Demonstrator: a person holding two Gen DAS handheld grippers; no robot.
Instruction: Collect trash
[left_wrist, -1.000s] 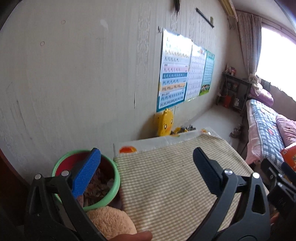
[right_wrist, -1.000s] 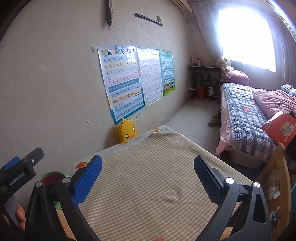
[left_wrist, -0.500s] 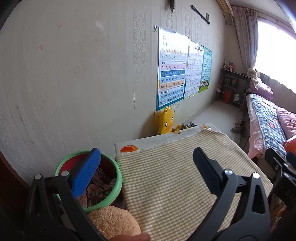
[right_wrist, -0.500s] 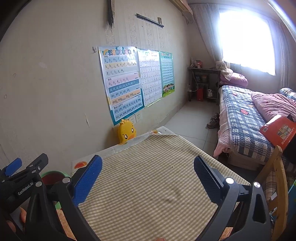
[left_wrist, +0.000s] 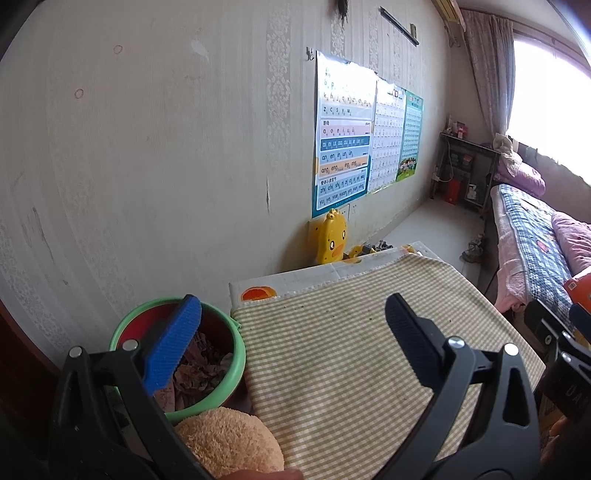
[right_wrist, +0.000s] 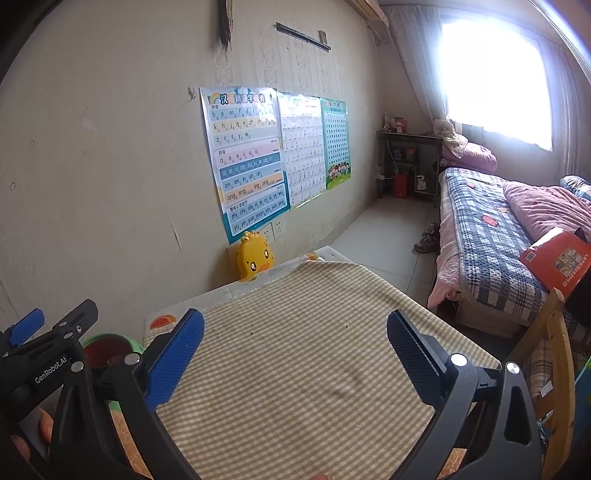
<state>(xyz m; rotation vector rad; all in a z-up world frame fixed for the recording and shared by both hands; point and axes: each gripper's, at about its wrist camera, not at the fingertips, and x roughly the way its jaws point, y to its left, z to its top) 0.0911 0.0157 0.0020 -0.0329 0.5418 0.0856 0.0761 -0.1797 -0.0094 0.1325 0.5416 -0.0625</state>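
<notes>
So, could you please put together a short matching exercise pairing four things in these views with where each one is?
Things:
1. bucket
2. duck toy
3. orange book
4. checked cloth

Places:
A. lying on the bed
B. against the wall, below the posters
C. spread over the table
D. beside the table's left edge, holding scraps

Pairs: 1-D, 2-B, 3-A, 4-C

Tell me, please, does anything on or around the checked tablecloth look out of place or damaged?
Little stands out. The checked tablecloth lies flat with only a few dark specks. The green-rimmed bin beside it holds crumpled trash, none spilled. The one flaw is a small tear in the wallpaper. Both the left gripper and right gripper are open and empty.
</notes>
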